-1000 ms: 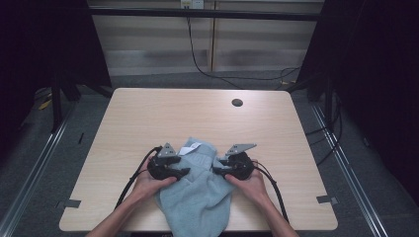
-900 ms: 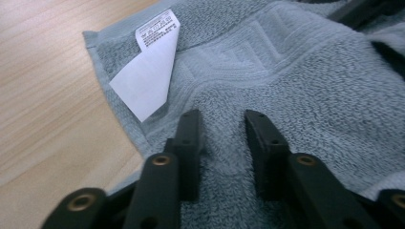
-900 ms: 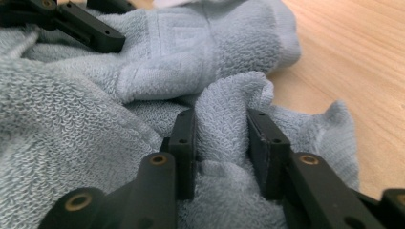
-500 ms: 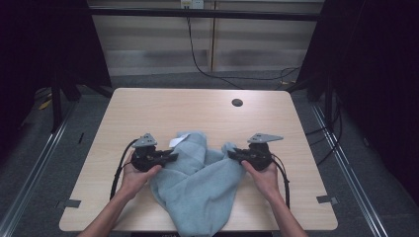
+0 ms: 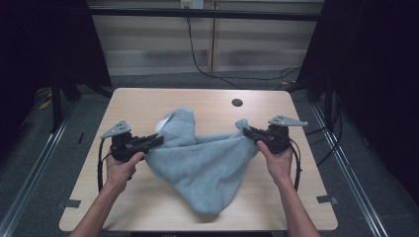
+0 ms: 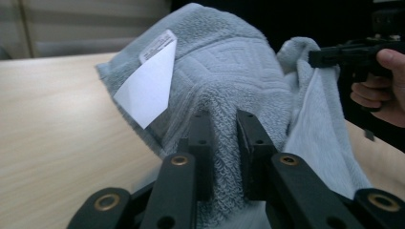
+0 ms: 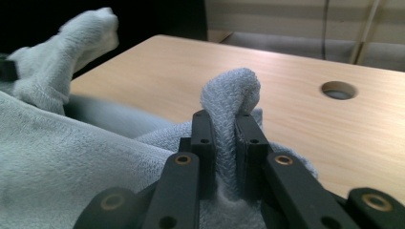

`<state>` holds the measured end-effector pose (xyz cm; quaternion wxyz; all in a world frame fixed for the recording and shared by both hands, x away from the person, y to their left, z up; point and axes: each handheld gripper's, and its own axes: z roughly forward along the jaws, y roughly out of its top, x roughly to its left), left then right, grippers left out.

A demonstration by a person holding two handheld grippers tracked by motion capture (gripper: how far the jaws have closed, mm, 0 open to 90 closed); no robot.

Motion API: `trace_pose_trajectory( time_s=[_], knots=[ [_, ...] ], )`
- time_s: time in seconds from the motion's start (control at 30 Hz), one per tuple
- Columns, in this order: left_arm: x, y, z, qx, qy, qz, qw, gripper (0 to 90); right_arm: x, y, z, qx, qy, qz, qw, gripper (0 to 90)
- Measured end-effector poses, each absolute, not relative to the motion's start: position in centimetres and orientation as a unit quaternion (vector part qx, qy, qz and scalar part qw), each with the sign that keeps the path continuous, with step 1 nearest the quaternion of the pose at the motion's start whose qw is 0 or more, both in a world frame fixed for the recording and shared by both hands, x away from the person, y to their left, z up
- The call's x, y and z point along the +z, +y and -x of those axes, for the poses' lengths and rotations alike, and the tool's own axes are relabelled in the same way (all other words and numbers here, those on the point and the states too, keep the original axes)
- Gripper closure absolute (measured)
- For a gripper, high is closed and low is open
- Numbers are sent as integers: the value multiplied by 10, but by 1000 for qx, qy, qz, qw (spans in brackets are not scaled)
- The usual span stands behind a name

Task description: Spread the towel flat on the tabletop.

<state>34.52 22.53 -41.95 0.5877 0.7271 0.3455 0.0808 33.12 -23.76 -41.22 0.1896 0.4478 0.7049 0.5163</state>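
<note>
We see the wooden table (image 5: 148,103) taking up the middle of the high view, its pale top running from the centre down to the lower edge of the frame. Across the middle of it hangs the grey towel (image 5: 207,163), stretched between our two hands and sagging to a point that touches the table near the lower centre. Our left tool (image 5: 157,140), at the left of the frame, has just been closing its jaws and now clamps a fold of the towel; in the left gripper view the cloth (image 6: 229,95) bulges up between the black jaws. Our right tool (image 5: 247,132), at the right of the frame, has likewise just been closing and pinches a bunched corner, seen in the right gripper view as a loop of towel (image 7: 231,90) standing between the jaws. A white label (image 6: 145,90) hangs from the towel's upper left part. A small round hole (image 5: 237,102) sits in the table at upper right of centre.
</note>
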Motion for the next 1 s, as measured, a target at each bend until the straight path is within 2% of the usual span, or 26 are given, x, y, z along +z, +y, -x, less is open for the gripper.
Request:
trace_pose_trajectory(
  time_s=[0.13, 0.23, 0.43, 0.5, 0.57, 0.63, 0.77, 0.8, 0.83, 0.87, 0.9, 0.93, 1.0],
  knots=[
    [-414, 237, -350, 90, 364, -709, 597, 793, -407, -252, -337, 514, 695, -461, 199, 805],
    [-398, 233, -357, 105, 363, -701, 604, 795, -389, -252, -348, 506, 697, -460, 218, 805],
    [-335, 239, -371, 174, 355, -676, 622, 797, -315, -248, -372, 528, 670, -443, 275, 806],
    [-318, 246, -369, 202, 357, -654, 636, 797, -292, -251, -373, 544, 656, -434, 293, 806],
    [-309, 256, -362, 219, 357, -635, 649, 797, -273, -255, -368, 573, 633, -420, 309, 806],
    [-313, 262, -355, 221, 358, -642, 641, 797, -267, -259, -358, 594, 615, -417, 310, 806],
    [-356, 263, -339, 183, 371, -676, 610, 796, -303, -260, -340, 558, 646, -425, 301, 805],
    [-356, 263, -339, 183, 371, -676, 610, 795, -303, -260, -340, 558, 646, -425, 301, 805],
    [-391, 261, -327, 161, 376, -711, 573, 794, -340, -266, -329, 540, 661, -441, 277, 804],
    [-406, 262, -322, 141, 385, -717, 564, 793, -357, -269, -322, 534, 664, -452, 266, 803],
    [-406, 262, -322, 141, 385, -717, 564, 792, -357, -269, -322, 534, 664, -452, 266, 803],
    [-428, 264, -314, 113, 401, -722, 552, 791, -389, -274, -311, 518, 676, -467, 237, 800],
    [-445, 268, -303, 103, 403, -736, 534, 786, -415, -276, -296, 507, 685, -476, 217, 796]
  ],
)
